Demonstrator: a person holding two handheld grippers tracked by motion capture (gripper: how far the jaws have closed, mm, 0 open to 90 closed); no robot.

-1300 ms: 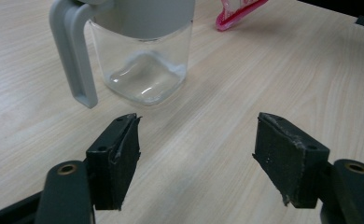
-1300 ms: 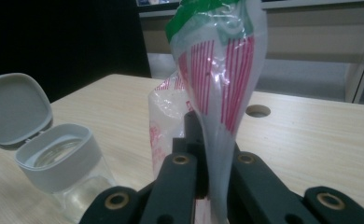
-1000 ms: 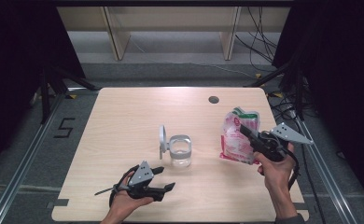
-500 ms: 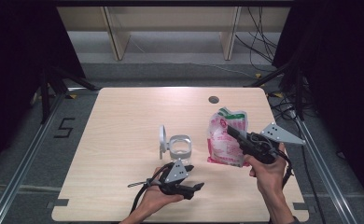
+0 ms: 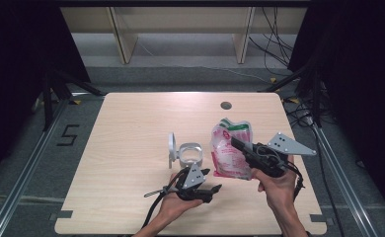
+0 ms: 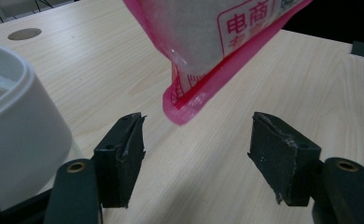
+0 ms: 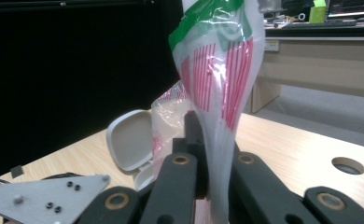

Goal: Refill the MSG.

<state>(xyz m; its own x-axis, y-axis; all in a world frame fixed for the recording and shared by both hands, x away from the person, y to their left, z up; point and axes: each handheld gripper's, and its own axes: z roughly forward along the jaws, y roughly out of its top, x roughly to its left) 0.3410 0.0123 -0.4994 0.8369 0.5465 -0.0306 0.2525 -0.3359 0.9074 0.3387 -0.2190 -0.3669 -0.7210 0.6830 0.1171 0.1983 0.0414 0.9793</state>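
Hanging from the right gripper (image 5: 240, 147), whose jaws are clenched on its thin upper edge, the pink pouch (image 5: 228, 153) is held clear of the table (image 5: 131, 128), just beside the open white container (image 5: 190, 153). The left gripper (image 6: 196, 140) is spread wide below the pouch's lower corner, its jaws having just been narrowing with nothing pinched between them. The film could slip from so narrow a pinch, or the container could be knocked over if the swinging pouch is caught off-centre.

Right gripper (image 7: 211, 186), bottom centre: jaws pinched tight on a plastic bag (image 7: 222, 70) (green top, pink stripes) rising to top of frame. White container (image 7: 132, 142) with open lid, left of centre. Table (image 7: 287, 149) with a round hole (image 7: 348, 165), lower right.
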